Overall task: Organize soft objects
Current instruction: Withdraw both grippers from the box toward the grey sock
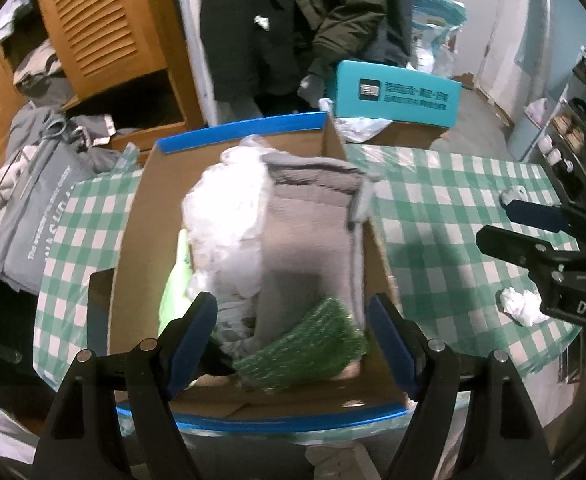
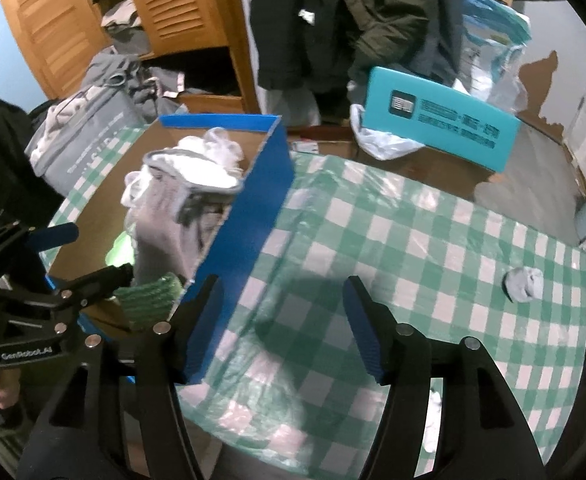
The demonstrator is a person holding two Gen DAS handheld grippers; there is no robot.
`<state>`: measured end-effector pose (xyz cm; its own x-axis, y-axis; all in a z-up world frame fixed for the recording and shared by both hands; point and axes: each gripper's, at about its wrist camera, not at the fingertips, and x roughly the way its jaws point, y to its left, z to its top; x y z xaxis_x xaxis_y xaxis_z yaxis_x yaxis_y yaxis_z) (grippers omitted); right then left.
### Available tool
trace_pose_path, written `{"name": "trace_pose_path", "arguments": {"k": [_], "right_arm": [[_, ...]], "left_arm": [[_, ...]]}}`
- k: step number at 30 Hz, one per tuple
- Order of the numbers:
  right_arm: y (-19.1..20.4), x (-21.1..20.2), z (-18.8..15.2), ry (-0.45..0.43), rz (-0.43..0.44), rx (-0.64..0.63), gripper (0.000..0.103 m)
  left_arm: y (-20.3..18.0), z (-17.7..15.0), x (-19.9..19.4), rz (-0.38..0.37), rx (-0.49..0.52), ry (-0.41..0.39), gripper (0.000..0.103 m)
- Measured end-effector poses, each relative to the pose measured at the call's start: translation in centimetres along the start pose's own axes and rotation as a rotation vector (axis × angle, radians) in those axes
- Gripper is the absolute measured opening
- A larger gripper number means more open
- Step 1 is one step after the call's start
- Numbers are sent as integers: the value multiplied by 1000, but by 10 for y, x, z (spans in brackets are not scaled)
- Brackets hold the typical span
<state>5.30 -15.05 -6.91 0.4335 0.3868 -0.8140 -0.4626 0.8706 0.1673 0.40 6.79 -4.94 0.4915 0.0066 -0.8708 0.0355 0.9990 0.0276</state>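
Left wrist view puts me above a table (image 1: pixel 445 216) under a green-and-white checked plastic cloth, with a blue-edged cardboard box (image 1: pixel 133 248) standing on it. Behind the table I see louvred wooden cabinet doors (image 1: pixel 97 20), dark coats (image 1: pixel 293 20) hanging, a grey bag (image 1: pixel 33 216) piled with clothes at the left, and a teal carton (image 1: pixel 397 94).

My left gripper (image 1: pixel 293 344) hangs over the box with its jaws spread wide and nothing between them. Below it the soft things lie packed in the box: a grey folded cloth (image 1: pixel 313 240), crumpled white fabric (image 1: pixel 229 208) and a green textured piece (image 1: pixel 309 348) at the near end. A small white wad (image 1: pixel 519 306) lies loose on the cloth to the right.

The right wrist view adds the blue outer wall of the box (image 2: pixel 249 216) and a grey-white balled sock (image 2: pixel 523 282) alone near the far right edge. My right gripper (image 2: pixel 281 328) is over bare cloth beside the box, jaws apart and empty.
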Motion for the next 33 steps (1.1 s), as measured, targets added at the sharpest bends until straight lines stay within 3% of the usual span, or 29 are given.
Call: {"name": "trace_pose_path", "arguments": {"k": [12,33], "right_arm": [[-53,-13,-16,-13,-67,80,64],[-140,-28,-51,-9,-142,220,65]], "left_arm": [[-53,10,4,-44,98,-1,80],[-126,23,20,-49,217,25,80]]}}
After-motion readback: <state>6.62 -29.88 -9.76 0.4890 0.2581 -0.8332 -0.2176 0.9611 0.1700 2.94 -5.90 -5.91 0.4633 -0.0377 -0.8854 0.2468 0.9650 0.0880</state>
